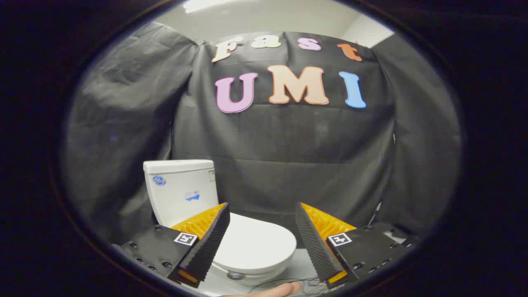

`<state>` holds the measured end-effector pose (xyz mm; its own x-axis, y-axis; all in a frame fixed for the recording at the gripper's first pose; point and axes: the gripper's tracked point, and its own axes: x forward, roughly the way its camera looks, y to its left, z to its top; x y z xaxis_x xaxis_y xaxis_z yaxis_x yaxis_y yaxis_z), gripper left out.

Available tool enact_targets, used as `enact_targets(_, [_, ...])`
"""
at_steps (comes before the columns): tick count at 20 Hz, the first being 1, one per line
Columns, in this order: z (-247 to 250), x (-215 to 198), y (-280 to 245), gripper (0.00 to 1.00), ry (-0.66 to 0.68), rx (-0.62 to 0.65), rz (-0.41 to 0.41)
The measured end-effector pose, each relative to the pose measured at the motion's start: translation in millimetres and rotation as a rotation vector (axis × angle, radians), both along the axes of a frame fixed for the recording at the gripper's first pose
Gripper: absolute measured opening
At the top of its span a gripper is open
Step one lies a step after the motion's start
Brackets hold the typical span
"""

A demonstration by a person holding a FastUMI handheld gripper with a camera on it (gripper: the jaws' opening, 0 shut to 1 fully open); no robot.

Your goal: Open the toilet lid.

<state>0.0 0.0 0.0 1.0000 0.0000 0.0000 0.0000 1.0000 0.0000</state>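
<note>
A white toilet stands ahead of me, its lid [255,243] lying flat and closed over the bowl. The white tank [181,187] rises behind it, beyond my left finger. My gripper [262,214] is open, held above and in front of the lid, apart from it. Each finger has an orange body and a black ribbed pad; the left finger [206,243] overlaps the lid's near-left side in the view, and the right finger [317,243] stands to the right of the lid. Nothing lies between the fingers.
Black cloth walls close the booth behind and on both sides of the toilet. The floor [303,268] around the bowl is pale, with thin cables on it. A fingertip [284,290] of a person's hand shows below the fingers.
</note>
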Motion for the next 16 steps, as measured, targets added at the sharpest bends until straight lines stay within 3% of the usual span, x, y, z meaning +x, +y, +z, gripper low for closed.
enact_targets(3, [-37.3,3.6,0.2,0.98,0.011,0.020,-0.019])
enact_targets(7, [-100.1,0.9,-10.4,0.98,0.161,0.066,-0.090])
enact_targets(16, [-115.8,2.1,9.7,0.98,0.160,0.136,-0.056])
